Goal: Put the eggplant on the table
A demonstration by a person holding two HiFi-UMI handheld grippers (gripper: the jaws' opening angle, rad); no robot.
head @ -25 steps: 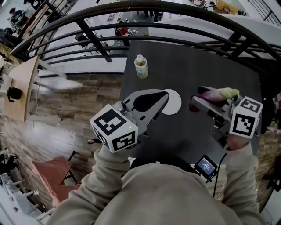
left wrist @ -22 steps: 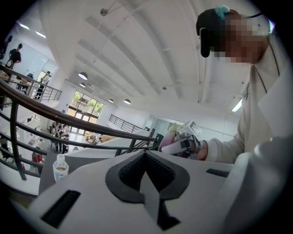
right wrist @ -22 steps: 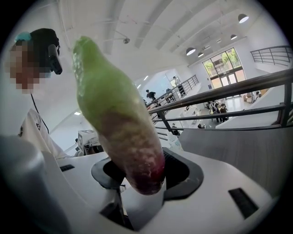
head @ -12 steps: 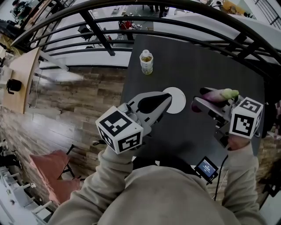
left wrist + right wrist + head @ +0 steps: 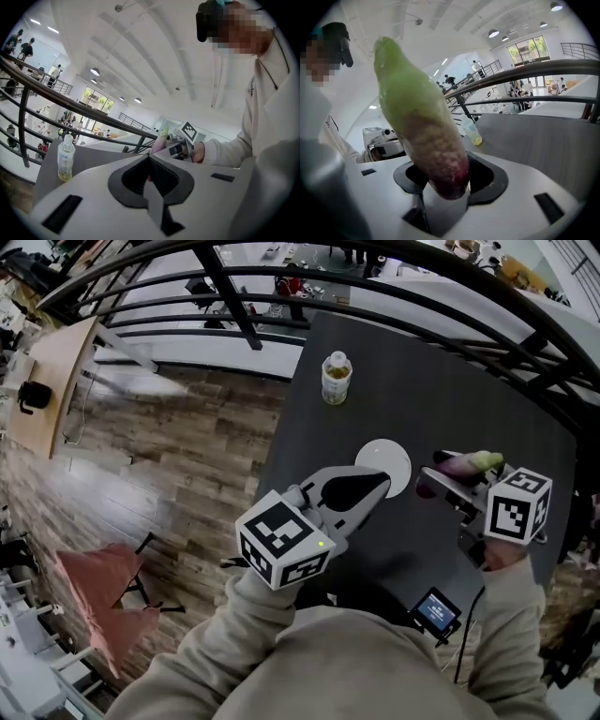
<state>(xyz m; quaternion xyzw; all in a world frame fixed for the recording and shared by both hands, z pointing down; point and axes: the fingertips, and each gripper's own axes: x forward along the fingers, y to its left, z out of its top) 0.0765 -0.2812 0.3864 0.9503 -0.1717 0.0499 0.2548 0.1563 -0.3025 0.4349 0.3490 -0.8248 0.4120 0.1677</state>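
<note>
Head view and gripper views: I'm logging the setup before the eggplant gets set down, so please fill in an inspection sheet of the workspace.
Surface: dark table, mostly bare.
Job's things: eggplant, held above the table, not set down.
Clutter: bottle upright near the far edge; white disc lying flat; small screen device at the near edge.
Grippers: left gripper shut with nothing between its jaws; right gripper shut on the eggplant's purple end, its green end sticking out.
Cables: one thin cable by the screen device.
Surroundings: dark railing, wood floor, pink chair at the left.
</note>
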